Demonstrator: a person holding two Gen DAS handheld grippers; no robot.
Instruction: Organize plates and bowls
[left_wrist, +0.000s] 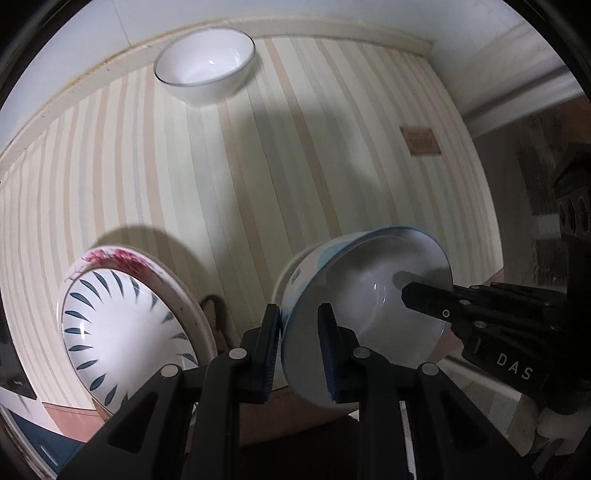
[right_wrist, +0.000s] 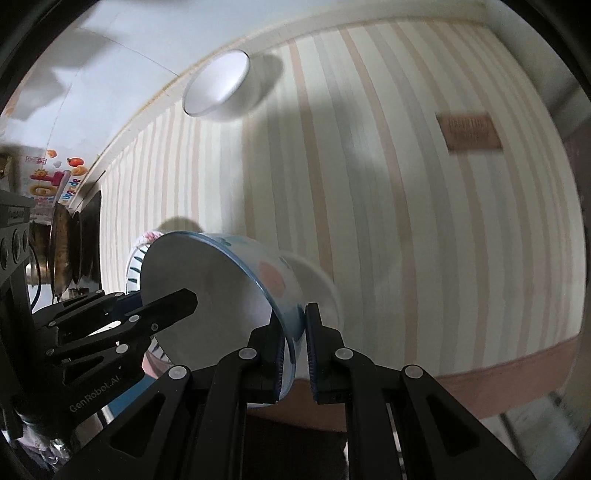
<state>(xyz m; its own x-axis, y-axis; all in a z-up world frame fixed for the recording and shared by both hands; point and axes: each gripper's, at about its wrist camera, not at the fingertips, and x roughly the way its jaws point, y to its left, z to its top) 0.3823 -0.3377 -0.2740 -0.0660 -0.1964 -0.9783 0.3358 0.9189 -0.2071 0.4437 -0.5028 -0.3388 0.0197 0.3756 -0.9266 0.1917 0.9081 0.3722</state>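
A white bowl with a blue rim and painted outside (left_wrist: 369, 288) hangs tilted above the striped tablecloth (left_wrist: 258, 177). My left gripper (left_wrist: 299, 325) is shut on its near rim. My right gripper (left_wrist: 439, 299) is shut on the opposite rim, one finger inside the bowl. The right wrist view shows the same bowl (right_wrist: 207, 280) pinched by my right gripper (right_wrist: 295, 332), with the left gripper (right_wrist: 147, 299) clamped on the far rim. A blue-leaf plate (left_wrist: 122, 325) lies on a pink-flowered plate at the left. A plain white bowl (left_wrist: 205, 70) stands at the table's far edge.
A brown label (left_wrist: 421, 140) is stitched on the cloth at the right. The table ends at a white wall behind the far bowl (right_wrist: 218, 88). Metal pots (right_wrist: 62, 251) and colourful stickers (right_wrist: 51, 177) sit off to the left. Brown floor shows below the near edge.
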